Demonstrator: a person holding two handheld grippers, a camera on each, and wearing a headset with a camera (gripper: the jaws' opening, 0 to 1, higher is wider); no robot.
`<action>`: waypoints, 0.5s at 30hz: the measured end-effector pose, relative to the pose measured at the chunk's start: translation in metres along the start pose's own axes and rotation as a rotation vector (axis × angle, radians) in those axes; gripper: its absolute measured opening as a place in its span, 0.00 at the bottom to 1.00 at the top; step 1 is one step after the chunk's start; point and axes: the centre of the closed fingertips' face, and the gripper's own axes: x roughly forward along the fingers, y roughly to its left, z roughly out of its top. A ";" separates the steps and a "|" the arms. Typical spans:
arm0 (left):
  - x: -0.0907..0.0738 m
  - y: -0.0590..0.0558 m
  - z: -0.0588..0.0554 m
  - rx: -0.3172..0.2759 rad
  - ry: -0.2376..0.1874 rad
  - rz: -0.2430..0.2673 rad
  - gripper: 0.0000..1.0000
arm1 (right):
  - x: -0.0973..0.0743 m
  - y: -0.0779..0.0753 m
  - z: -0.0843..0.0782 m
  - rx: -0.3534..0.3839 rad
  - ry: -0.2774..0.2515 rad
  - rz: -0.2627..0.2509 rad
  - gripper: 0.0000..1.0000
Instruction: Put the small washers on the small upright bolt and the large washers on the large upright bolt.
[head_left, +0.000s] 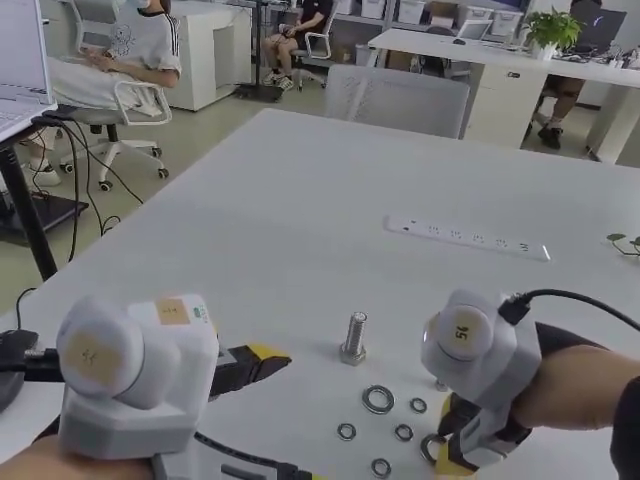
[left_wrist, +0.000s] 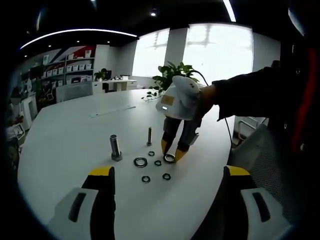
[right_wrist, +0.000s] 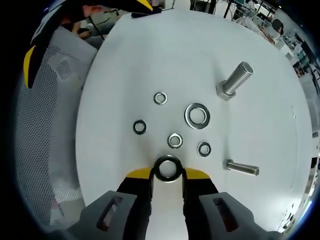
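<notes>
Near the large bolt (right_wrist: 235, 80), the right tool (right_wrist: 167, 175) clamped a washer (right_wrist: 167, 163) on the desk (right_wrist: 130, 60); the left tool (left_wrist: 167, 171) stood apart.

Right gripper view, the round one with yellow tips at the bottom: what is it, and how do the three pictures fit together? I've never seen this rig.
There is no robot here: a person holds a two-jaw gripper in each hand. The head view looks down from a headset. Each round picture comes from a camera riding on one gripper and looking along its jaws. The yellow tips are the right gripper itself, its jaws closed against the sides of a washer down at the white table. The left gripper is open and holds nothing. On the table stand a thick bolt and a thin bolt. Near them lie one big washer and four small washers.
</notes>
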 end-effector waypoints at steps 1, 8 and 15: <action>0.000 0.000 0.000 -0.001 0.000 0.001 0.89 | 0.000 0.000 0.000 -0.001 0.000 -0.002 0.23; 0.000 -0.001 0.000 0.000 -0.001 -0.001 0.89 | -0.003 -0.002 0.000 0.000 0.005 -0.010 0.23; 0.000 -0.001 0.000 0.001 -0.001 -0.004 0.89 | -0.007 -0.002 -0.002 -0.006 0.014 -0.015 0.23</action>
